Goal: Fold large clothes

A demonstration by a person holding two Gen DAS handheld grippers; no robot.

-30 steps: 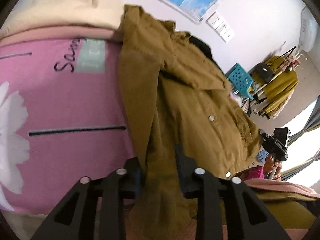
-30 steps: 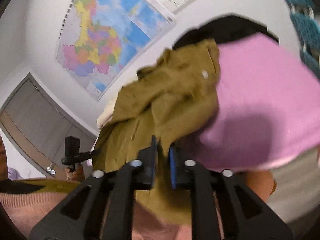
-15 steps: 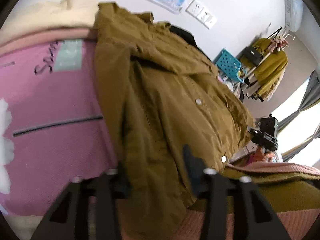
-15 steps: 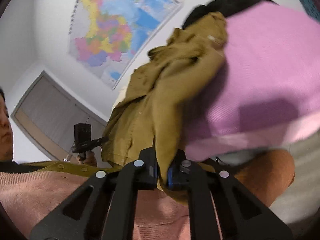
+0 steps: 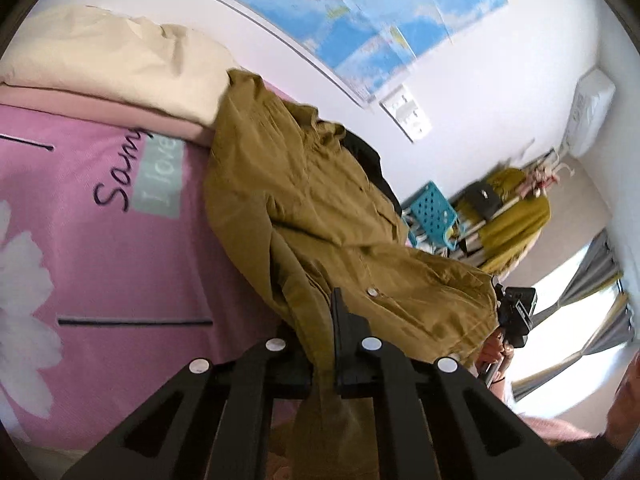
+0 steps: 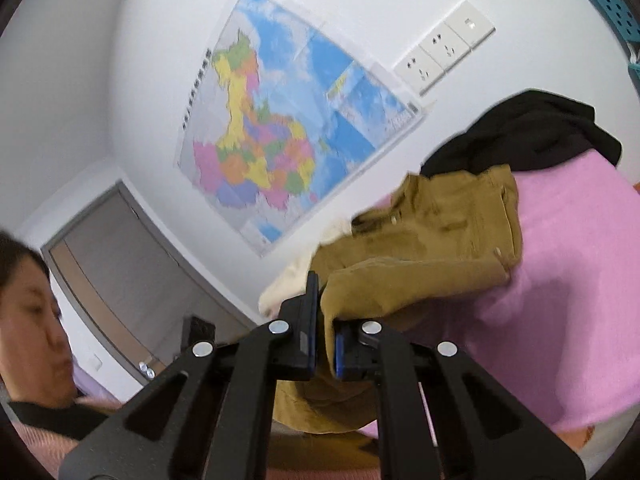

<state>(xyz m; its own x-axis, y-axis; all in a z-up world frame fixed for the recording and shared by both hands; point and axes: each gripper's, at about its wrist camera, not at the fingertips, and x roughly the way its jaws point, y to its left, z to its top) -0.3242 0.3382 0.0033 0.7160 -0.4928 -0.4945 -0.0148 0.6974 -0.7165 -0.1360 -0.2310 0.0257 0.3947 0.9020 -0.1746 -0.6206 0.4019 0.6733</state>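
Jacket (image 5: 328, 216) cloth, soft but weighty, sprawls across the pink bedspread (image 5: 120, 264) at frame centre; my left claw (image 5: 320, 336), just closing, and right claw (image 6: 326, 320) each pinch its hem, the best hold.

- Left gripper (image 5: 326, 332): matte black plastic, two fingers on angular arms with long triangular cut-outs; four round silver screw heads sit in a shallow arc across the arms.
- Right gripper (image 6: 326, 332): the same black frame and four silver screw heads; blue pads (image 6: 340, 350) line the inner faces of its fingers.
- From the left wrist view, the right gripper's camera block (image 5: 518, 314) appears as a small black box on a black mount, gripped by a hand (image 5: 494, 354).
- The person (image 6: 36, 432) wears a pink knitted top with a black band at the neck; dark hair shows at the frame's edge.
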